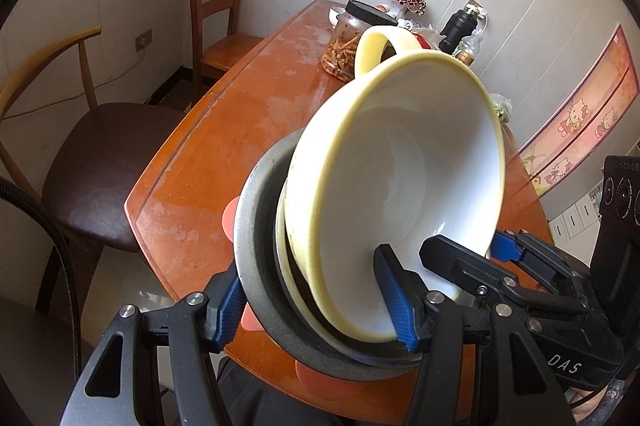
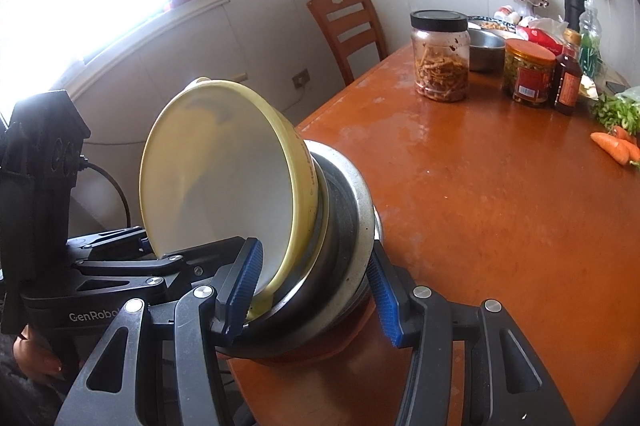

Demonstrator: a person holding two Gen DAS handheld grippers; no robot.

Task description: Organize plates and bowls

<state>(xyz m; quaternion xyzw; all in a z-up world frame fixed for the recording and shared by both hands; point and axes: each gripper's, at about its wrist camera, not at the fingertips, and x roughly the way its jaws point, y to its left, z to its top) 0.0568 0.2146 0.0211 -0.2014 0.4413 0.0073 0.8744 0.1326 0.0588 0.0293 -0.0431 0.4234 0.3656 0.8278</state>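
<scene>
I hold the bowl stack (image 1: 360, 226) with both grippers, left (image 1: 316, 310) and right (image 2: 316, 298), jaws clamped on its rims, above the tabletop (image 2: 500, 206) edge

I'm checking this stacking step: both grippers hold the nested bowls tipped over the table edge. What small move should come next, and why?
Probably lower the stack gently and level it onto the table. The left gripper and right gripper each clamp the rims of the yellow bowl and the grey metal bowl under it, and the stack leans steeply, so the yellow bowl could slip out.
</scene>
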